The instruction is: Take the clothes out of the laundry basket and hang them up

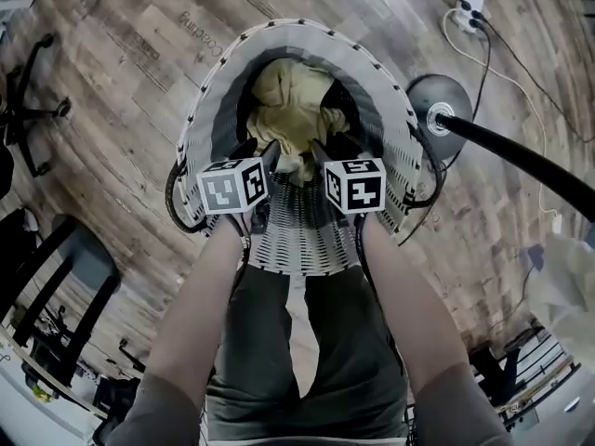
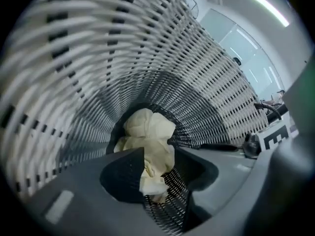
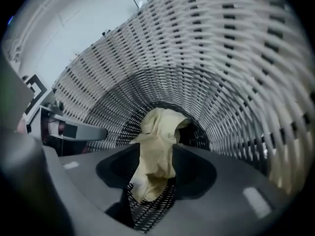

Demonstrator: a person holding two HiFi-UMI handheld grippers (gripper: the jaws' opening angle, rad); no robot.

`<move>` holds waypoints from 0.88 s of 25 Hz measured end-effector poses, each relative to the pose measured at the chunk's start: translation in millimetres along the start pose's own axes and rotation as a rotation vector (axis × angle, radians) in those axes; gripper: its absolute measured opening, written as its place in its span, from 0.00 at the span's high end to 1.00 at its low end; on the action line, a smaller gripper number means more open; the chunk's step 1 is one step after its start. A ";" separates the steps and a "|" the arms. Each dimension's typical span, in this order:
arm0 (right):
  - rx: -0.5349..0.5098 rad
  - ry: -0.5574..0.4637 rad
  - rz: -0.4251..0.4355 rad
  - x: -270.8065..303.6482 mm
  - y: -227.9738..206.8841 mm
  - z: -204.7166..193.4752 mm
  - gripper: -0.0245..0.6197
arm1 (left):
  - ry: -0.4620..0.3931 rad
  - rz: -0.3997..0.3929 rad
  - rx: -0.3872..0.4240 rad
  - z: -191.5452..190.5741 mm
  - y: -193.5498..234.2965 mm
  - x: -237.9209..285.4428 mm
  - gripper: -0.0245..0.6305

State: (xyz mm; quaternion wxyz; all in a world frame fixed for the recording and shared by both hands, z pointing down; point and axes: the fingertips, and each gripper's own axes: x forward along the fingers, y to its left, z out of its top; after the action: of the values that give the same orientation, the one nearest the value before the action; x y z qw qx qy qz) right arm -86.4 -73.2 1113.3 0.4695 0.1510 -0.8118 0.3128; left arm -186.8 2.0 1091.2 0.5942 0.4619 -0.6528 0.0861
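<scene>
Inside the basket (image 1: 307, 28), at its bottom, the cloth (image 1: 293, 110) lies bunched, pale yellow, the only item seen. Past the basket rim reach the left gripper (image 2: 157, 157) and the right gripper (image 3: 151, 156), side by side. Both have jaws spread wide and nothing gripped. The cloth shows through each gap but lies deeper, with no pad pressing on it. Risks, as judged:

1. The basket narrows toward its bottom, so the two tools may knock together or a jaw tip may catch in a wall slot.
2. A pinch on one loose fold may let the cloth slip.
3. Cloth snagged on the weave may drag the basket up or tip it.

Room: the basket mouth is wide and the space above it is open. A stand (image 1: 437, 110) sits just beside the basket, and its pole (image 1: 521, 151) leans away from it.
</scene>
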 end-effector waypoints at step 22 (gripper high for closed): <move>0.242 0.142 -0.001 139.0 -62.5 -42.0 0.55 | 0.181 0.080 -0.041 -54.9 63.8 134.9 0.79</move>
State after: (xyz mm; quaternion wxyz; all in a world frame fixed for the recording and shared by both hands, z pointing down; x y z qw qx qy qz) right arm -96.1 -86.7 1270.5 0.5043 0.1841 -0.7328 0.4181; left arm -175.6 6.4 1249.8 0.6562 0.4133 -0.6161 0.1378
